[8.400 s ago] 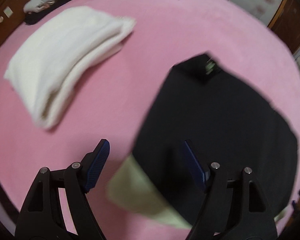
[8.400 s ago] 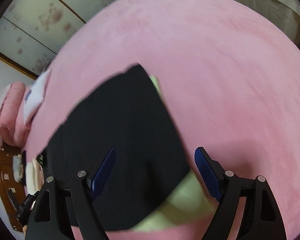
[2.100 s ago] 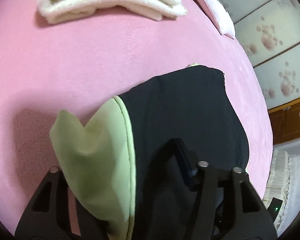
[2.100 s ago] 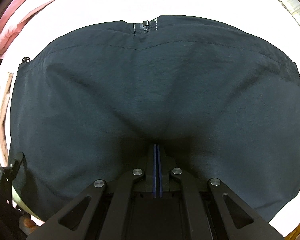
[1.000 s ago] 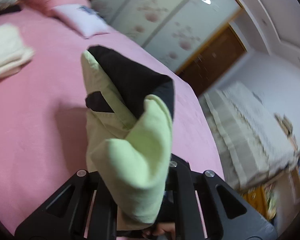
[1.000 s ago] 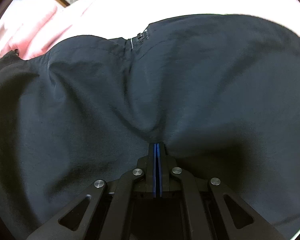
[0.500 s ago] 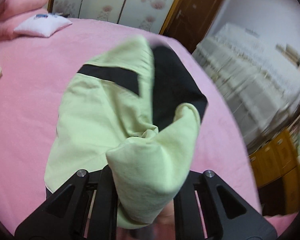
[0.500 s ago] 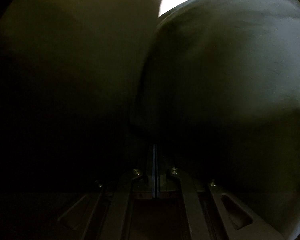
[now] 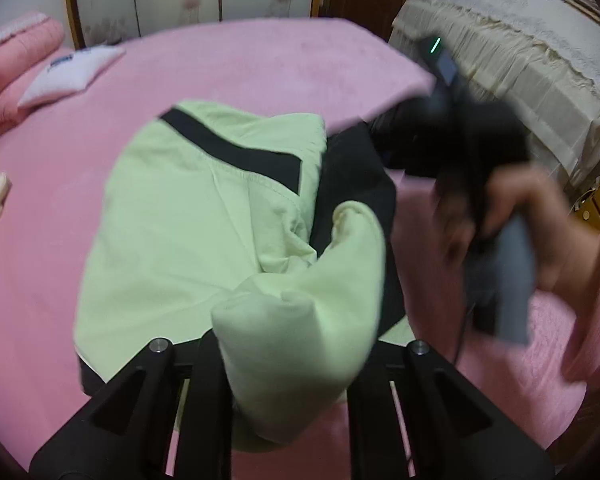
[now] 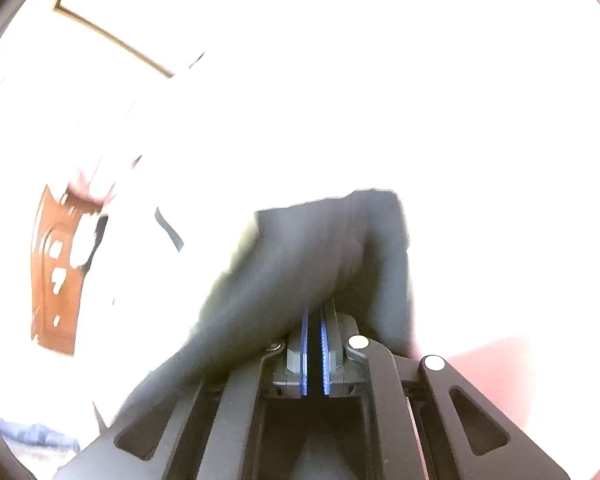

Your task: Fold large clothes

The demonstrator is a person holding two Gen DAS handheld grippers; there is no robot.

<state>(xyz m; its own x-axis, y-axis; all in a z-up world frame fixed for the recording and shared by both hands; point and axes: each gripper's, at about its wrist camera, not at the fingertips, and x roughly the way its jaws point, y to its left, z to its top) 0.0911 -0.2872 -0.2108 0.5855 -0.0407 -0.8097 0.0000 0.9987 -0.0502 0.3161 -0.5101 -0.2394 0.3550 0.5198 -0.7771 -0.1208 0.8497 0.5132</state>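
Pink bedding filled the left wrist view, where the left claw pinched the green-lined black garment lifted over the bed. Only there appeared a hand (blurred). Overexposed, the right view showed the right claw, jaws just parting, black cloth between them.

No text is legible; the white pillow bears an unreadable blue mark.
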